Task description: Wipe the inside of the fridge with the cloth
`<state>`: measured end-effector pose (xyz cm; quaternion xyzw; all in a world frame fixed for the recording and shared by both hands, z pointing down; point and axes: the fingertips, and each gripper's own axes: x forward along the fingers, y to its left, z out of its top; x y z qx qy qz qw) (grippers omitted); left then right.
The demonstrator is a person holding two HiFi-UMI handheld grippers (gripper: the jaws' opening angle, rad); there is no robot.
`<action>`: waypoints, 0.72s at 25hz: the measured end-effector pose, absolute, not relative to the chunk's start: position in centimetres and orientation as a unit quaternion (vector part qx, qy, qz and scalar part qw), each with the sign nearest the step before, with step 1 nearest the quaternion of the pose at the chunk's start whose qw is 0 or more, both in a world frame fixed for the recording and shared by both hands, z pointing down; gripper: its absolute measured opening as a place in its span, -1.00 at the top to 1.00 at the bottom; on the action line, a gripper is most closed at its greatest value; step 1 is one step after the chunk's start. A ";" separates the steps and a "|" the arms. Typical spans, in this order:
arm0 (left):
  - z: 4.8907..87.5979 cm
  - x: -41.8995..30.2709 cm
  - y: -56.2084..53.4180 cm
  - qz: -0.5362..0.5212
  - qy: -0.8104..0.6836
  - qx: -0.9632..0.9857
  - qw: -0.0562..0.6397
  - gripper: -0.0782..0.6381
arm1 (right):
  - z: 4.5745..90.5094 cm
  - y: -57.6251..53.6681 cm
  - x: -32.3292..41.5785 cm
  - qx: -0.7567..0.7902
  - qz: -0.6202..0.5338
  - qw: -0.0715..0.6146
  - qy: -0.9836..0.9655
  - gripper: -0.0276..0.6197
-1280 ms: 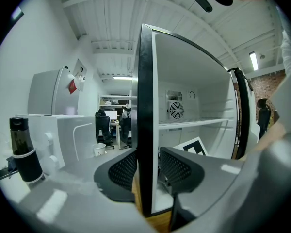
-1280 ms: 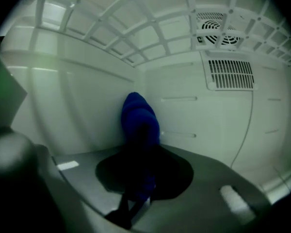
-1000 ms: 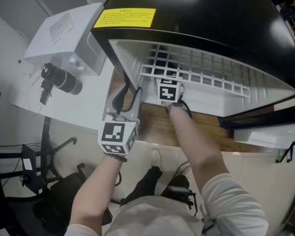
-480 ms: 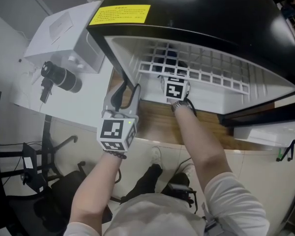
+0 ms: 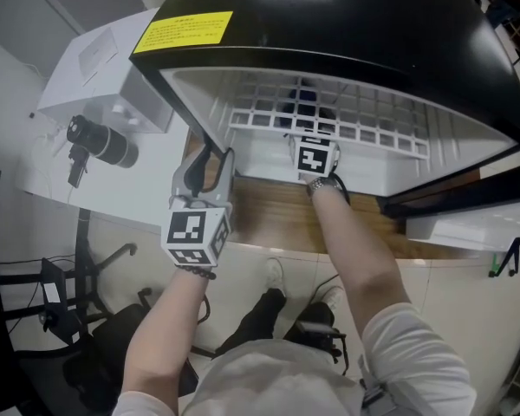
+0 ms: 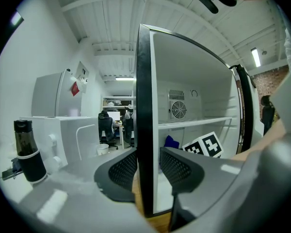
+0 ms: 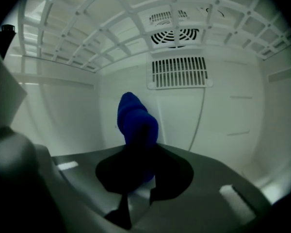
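- Inside the fridge (image 5: 347,24), under the wire shelf (image 5: 373,120), our R gripper (image 7: 138,166) is clamped on the blue cloth (image 7: 135,116).
- Cloth sticks up past the tips, in front of the back wall (image 7: 233,110) and below the vent (image 7: 179,72); we can't tell if it touches the wall.
- Our L gripper (image 6: 148,166) grips the fridge's black front edge (image 6: 144,91) on the left side, one jaw on each face.
- Fridge sits on a wood table (image 5: 269,219).

Fridge (image 5: 355,16): glossy black outer shell with a yellow paper label (image 5: 184,30), smooth white plastic lining, white-coated wire shelf (image 5: 381,137). Cloth (image 7: 136,118): soft, matt blue fabric. Tabletop (image 5: 269,219): wood-grain surface; left gripper (image 6: 148,159): matt grey plastic with mesh-textured pads (image 6: 123,171).
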<state>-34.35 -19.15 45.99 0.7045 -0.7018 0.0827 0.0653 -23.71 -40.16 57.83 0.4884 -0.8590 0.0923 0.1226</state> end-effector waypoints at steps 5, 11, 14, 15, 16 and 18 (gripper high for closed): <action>46.0 -34.4 -19.2 0.082 -0.707 0.699 0.065 0.39 | 57.9 -40.7 -21.4 0.500 0.094 0.123 -0.852 0.73; 46.1 -34.5 -19.2 0.085 -0.711 0.695 0.063 0.40 | 57.9 -41.3 -18.2 0.516 0.095 0.123 -0.842 0.73; 46.1 -34.5 -19.2 0.086 -0.713 0.693 0.063 0.40 | 57.9 -41.7 -16.7 0.525 0.096 0.123 -0.837 0.73; 46.1 -34.6 -19.2 0.086 -0.714 0.692 0.063 0.40 | 57.9 -41.7 -16.3 0.527 0.096 0.124 -0.835 0.73; 46.1 -34.6 -19.2 0.087 -0.714 0.691 0.064 0.40 | 57.9 -41.8 -15.8 0.529 0.096 0.125 -0.834 0.73; 46.1 -34.6 -19.2 0.088 -0.715 0.690 0.064 0.40 | 57.9 -41.9 -15.1 0.534 0.096 0.126 -0.831 0.73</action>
